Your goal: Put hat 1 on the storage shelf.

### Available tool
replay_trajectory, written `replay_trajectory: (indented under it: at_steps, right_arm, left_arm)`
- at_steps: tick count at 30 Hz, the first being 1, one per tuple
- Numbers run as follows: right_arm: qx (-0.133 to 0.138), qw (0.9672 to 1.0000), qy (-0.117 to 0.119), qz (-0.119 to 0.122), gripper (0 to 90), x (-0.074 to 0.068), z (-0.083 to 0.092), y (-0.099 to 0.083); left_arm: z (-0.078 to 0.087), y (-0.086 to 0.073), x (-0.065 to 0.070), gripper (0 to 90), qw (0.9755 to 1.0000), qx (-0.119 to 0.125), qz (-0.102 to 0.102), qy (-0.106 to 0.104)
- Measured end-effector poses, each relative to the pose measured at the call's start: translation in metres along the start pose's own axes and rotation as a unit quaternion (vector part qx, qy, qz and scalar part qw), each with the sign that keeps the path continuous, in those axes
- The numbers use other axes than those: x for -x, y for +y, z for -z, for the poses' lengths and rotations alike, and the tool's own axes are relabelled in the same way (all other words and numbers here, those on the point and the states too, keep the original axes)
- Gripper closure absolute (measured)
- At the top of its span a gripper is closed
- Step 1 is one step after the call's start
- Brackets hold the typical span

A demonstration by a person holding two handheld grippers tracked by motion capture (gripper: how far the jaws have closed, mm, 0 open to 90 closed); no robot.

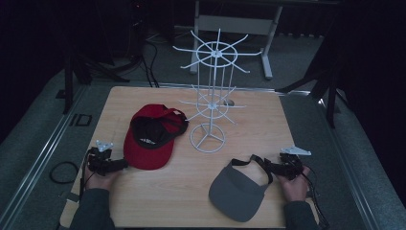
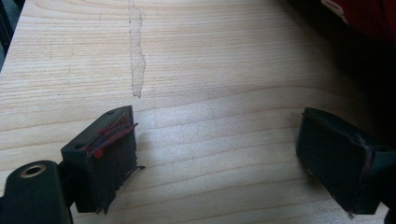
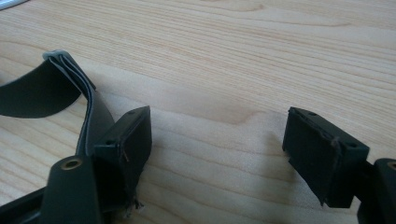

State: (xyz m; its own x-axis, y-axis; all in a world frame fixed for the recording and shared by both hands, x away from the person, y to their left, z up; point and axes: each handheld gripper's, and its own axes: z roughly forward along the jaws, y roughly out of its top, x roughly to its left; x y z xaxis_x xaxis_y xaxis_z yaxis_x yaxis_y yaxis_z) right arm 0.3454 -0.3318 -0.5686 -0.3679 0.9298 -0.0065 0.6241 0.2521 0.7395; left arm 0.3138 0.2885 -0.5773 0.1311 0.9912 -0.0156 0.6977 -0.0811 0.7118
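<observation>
Both jaws of the left gripper [image 1: 115, 165] were spread wide over bare table [image 1: 191, 201], just beside the red cap [image 1: 149, 139]. The right gripper [image 1: 268, 167] was likewise agape, the grey visor's [image 1: 237, 191] strap [image 3: 70, 88] lying outside one jaw. A snag on the white wire rack [image 1: 210, 100] could be expected if either hat were lifted carelessly.

Pale matt wood-grain table [image 1: 158, 191], white wire rack [image 1: 210, 96], red cloth cap [image 1: 148, 148], grey fabric visor [image 1: 237, 194].

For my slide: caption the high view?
Two open hand-held grippers flank red cap, grey visor, white rack.
</observation>
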Motion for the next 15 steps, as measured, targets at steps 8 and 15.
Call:
replay_trajectory:
  at_steps: [8,15]
  right_arm:
    - [0.000,1.0000,0.001,0.001,23.9,0.0001,-0.0001,0.0001]
    - [0.000,1.0000,0.001,0.000,23.9,0.0000,-0.0001,0.0001]
  left_arm:
    - [-0.0003,0.0011,-0.0016,12.0,0.9999,-0.003,-0.009,-0.008]
    - [0.0051,0.0068,-0.0061,26.0,0.9989,-0.027,-0.026,-0.026]
